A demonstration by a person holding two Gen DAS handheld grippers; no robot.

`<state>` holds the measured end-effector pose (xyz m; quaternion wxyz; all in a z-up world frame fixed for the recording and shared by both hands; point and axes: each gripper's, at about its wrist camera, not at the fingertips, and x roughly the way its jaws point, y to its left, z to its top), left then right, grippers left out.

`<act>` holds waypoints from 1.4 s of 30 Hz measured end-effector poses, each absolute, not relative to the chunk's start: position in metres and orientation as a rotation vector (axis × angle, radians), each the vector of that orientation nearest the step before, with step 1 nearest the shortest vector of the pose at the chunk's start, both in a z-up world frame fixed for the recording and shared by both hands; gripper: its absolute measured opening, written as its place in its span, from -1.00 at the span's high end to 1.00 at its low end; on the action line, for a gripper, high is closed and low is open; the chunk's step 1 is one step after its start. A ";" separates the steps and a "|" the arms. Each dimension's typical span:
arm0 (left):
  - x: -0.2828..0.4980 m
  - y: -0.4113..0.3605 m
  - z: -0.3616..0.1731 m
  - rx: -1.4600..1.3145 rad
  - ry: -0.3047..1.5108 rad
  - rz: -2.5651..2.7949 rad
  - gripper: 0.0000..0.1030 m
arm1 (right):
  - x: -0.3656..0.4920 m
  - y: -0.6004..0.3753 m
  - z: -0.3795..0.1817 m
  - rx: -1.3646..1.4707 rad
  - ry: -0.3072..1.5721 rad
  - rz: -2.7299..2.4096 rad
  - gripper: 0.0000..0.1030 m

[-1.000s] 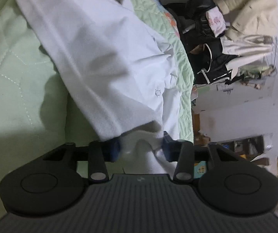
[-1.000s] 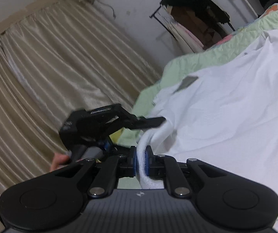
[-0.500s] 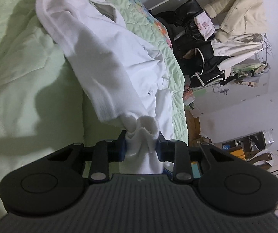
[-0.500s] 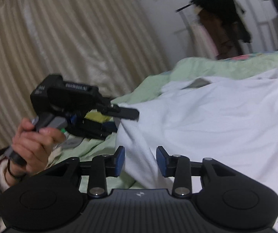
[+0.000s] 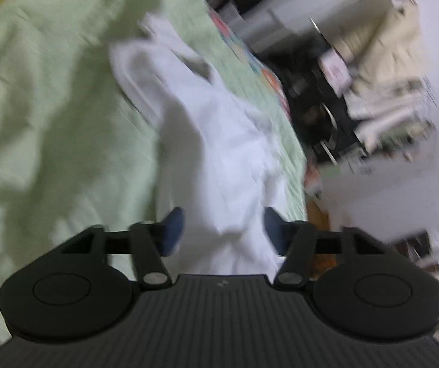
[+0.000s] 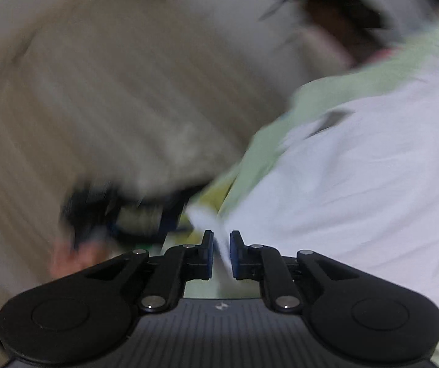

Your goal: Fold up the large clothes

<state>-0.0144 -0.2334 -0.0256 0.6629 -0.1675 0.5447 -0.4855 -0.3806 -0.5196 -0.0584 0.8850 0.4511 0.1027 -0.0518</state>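
The left gripper [image 5: 224,227] has let go: half a second ago its 2 blue pads were pinched on a bunched fold of the white garment [image 5: 219,141], and now the jaws are opening, the pads standing well apart with the cloth loose between them and neither pad pressing on it. The right gripper [image 6: 220,253] has done the reverse. Half a second ago its jaws stood open beside the garment's edge; now they are closing on a thin white edge of the garment [image 6: 372,184], which runs up between the 2 pads, and the pads look to be pinching it. Both views are far more blurred than before.

The garment lies spread on the green quilt [image 5: 50,107], reaching from the left gripper up toward the quilt's far edge. Beyond that edge, right of the garment, hang dark and cream clothes [image 5: 372,76] against a white wall. In the right wrist view a beige curtain [image 6: 96,92] fills the space left of the garment, and the left gripper [image 6: 121,208] shows as a dark smear just left of the garment's near corner, with a hand [image 6: 75,257] under it.
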 end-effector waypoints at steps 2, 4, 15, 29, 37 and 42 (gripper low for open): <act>-0.010 -0.233 -0.032 -0.377 1.256 -1.076 -0.40 | -0.390 -0.537 -0.070 0.971 0.239 -0.315 0.77; -0.008 -0.236 -0.039 -0.365 1.289 -1.069 -0.40 | -0.389 -0.538 -0.071 0.861 0.299 -0.371 0.77; -0.017 -0.256 -0.050 -0.337 1.360 -1.129 -0.45 | -0.292 -0.467 -0.046 0.327 0.555 0.038 -0.47; 0.015 -0.281 -0.076 -0.539 1.479 -0.960 -1.00 | -0.361 -0.606 -0.073 1.179 0.026 -0.158 0.91; 0.015 -0.359 -0.113 -0.660 1.629 -0.832 -1.00 | -0.365 -0.599 -0.097 1.298 -0.003 -0.062 0.90; 0.001 -0.382 -0.120 -0.738 1.704 -0.808 -1.00 | -0.359 -0.585 -0.093 1.330 -0.039 0.001 0.89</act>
